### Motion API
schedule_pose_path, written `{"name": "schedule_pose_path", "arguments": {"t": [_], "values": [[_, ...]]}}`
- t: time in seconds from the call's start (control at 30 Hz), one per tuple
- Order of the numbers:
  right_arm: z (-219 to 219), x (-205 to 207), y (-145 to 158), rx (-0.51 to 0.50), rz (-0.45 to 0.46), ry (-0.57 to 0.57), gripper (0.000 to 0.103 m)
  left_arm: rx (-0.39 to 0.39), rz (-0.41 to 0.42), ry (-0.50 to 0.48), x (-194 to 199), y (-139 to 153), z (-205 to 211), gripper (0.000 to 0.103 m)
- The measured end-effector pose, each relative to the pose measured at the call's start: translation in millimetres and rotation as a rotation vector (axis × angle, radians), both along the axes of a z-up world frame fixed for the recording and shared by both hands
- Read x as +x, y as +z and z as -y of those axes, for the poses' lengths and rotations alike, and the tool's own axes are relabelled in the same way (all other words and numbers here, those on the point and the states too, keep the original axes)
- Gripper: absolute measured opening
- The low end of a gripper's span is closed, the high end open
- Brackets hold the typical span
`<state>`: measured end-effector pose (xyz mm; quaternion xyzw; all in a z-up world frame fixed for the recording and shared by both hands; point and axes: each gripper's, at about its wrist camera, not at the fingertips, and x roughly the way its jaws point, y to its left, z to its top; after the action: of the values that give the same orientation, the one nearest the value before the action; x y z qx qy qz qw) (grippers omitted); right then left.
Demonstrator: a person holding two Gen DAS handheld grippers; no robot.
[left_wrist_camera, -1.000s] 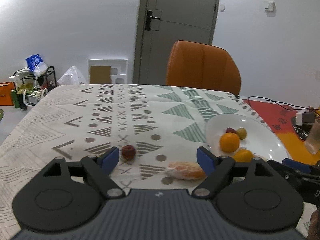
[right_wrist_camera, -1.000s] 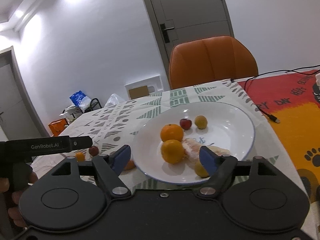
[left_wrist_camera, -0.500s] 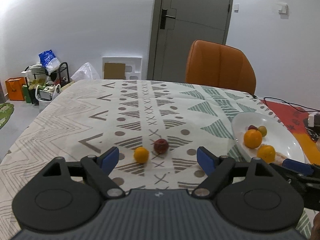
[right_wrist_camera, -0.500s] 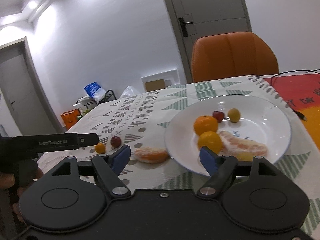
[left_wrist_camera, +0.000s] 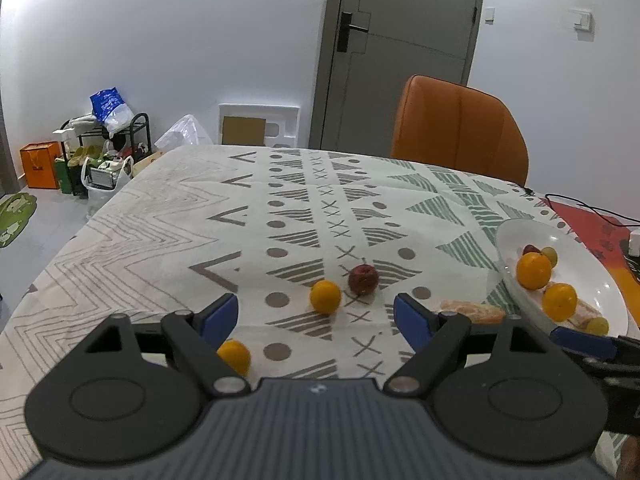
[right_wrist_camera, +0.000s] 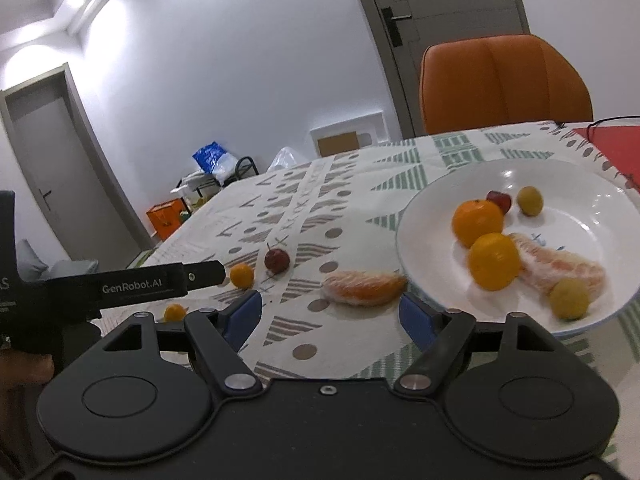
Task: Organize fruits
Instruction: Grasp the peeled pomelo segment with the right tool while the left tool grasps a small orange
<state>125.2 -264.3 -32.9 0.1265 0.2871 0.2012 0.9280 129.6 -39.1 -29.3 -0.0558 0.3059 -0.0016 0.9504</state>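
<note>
My left gripper (left_wrist_camera: 316, 316) is open over the patterned tablecloth with nothing between its blue pads. Just beyond it lie a small orange (left_wrist_camera: 325, 296) and a dark red fruit (left_wrist_camera: 363, 279). A second small orange (left_wrist_camera: 234, 356) sits by its left finger. My right gripper (right_wrist_camera: 330, 316) is open too, and a peeled orange piece (right_wrist_camera: 362, 288) lies on the cloth just past its fingertips. To the right, the white plate (right_wrist_camera: 580, 200) holds two oranges (right_wrist_camera: 477, 222), a peeled piece (right_wrist_camera: 556, 268), two yellow-green fruits and a small red one.
An orange chair (left_wrist_camera: 460, 128) stands behind the table's far edge, in front of a grey door. A red mat with a black cable (left_wrist_camera: 592, 212) lies right of the plate. Bags and a rack (left_wrist_camera: 100, 152) crowd the floor to the left. A hand (right_wrist_camera: 24, 368) holds the left gripper.
Both grippers have moved left across the table, so the plate has slid rightwards in both views. The loose oranges and the red fruit have come into view. Both jaws stay as wide as before.
</note>
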Motion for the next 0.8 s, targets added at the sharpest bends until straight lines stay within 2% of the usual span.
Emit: {"name": "schedule_pose_path", "arguments": {"t": [0.33, 0.8], "values": [[-21, 14, -12, -0.063, -0.038, -0.074, 0.076, -0.020, -0.010, 0.013, 4, -5, -16, 0.083], [-57, 33, -20, -0.174, -0.065, -0.088, 0.075, -0.056, -0.031, 0.001, 16, -17, -29, 0.083]]}}
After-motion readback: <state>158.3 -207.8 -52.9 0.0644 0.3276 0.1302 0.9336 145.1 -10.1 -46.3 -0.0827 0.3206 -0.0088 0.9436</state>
